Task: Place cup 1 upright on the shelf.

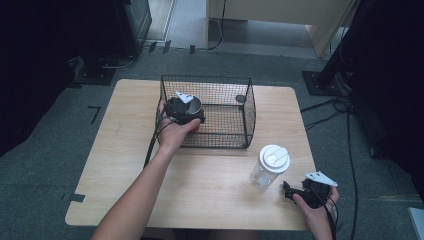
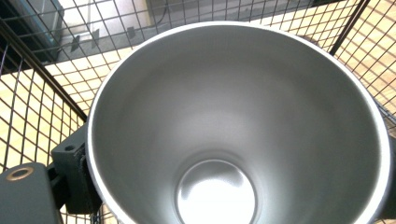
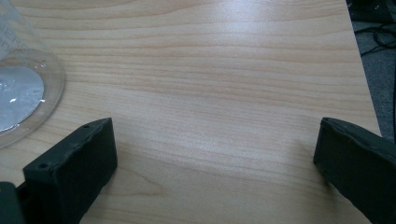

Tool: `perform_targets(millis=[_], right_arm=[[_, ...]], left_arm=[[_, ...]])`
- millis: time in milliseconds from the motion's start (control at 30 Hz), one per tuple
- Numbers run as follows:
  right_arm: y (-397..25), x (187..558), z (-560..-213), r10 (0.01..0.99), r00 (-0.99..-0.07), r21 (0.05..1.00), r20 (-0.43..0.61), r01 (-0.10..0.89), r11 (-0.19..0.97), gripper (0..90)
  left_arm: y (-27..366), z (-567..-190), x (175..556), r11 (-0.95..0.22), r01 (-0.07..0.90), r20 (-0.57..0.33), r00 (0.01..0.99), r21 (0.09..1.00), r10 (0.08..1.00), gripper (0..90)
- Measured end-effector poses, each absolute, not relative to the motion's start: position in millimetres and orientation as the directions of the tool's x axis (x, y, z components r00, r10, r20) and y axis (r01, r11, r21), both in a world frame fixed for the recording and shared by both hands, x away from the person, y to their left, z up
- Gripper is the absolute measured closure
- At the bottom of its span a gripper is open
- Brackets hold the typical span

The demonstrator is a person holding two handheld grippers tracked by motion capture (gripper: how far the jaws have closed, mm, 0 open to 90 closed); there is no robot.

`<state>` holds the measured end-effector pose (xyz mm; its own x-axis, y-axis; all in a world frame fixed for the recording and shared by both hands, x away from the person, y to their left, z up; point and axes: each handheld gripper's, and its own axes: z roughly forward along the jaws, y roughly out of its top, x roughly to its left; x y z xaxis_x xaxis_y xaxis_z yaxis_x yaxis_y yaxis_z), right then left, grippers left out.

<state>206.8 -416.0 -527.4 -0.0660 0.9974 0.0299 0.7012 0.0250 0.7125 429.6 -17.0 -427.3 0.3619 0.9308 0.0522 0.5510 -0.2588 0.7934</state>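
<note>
Steel cup [image 1: 193, 105], open mouth up, held at the near-left corner of the black wire basket [image 1: 235, 107], over the basket's left wall. In the left gripper view the cup [image 2: 238, 126] shows its bare silver inside and round bottom, basket mesh around and behind it. Left hand-held gripper [image 1: 182, 112] is clamped on the cup: one black jaw presses on the cup's outer wall at lower left in its own view, the other side is hidden by the cup. Person's left hand [image 1: 175, 134] grips the tool from the near side.

Basket sits at the back-middle of the wooden worktop [image 1: 125, 150]. A small dark round thing lies inside it at the far right, too small to tell what.

Clear plastic tumbler with white lid [image 1: 270, 165] stands upright on the worktop, front right, well apart from the basket. Right hand-held gripper [image 1: 295, 192] rests low just beside it at the worktop's near-right edge, jaws spread wide, nothing between them but bare wood; tumbler base [image 3: 21, 93] sits just off its left jaw.
</note>
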Motion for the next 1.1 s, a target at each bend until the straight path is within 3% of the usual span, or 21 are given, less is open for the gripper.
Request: perform_targets(millis=[367,633,1100], right_arm=[[-416.0,206.8,-527.4,0.997,-0.066,0.713,0.030,0.701,0.025,0.0],[-416.0,206.8,-527.5,0.997,-0.066,0.712,0.029,0.701,0.025,0.0],[-416.0,206.8,-527.4,0.997,-0.066,0.712,0.030,0.701,0.025,0.0]], left_arm=[[-18.2,-423.6,428.3,-0.289,0.575,0.072,0.370,0.766,0.926,5.7],[-20.0,-415.4,423.8,-0.269,0.561,0.068,0.352,0.783,0.933,0.0],[-17.1,-404.0,409.0,-0.266,0.532,0.058,0.374,0.804,0.925,0.0]])
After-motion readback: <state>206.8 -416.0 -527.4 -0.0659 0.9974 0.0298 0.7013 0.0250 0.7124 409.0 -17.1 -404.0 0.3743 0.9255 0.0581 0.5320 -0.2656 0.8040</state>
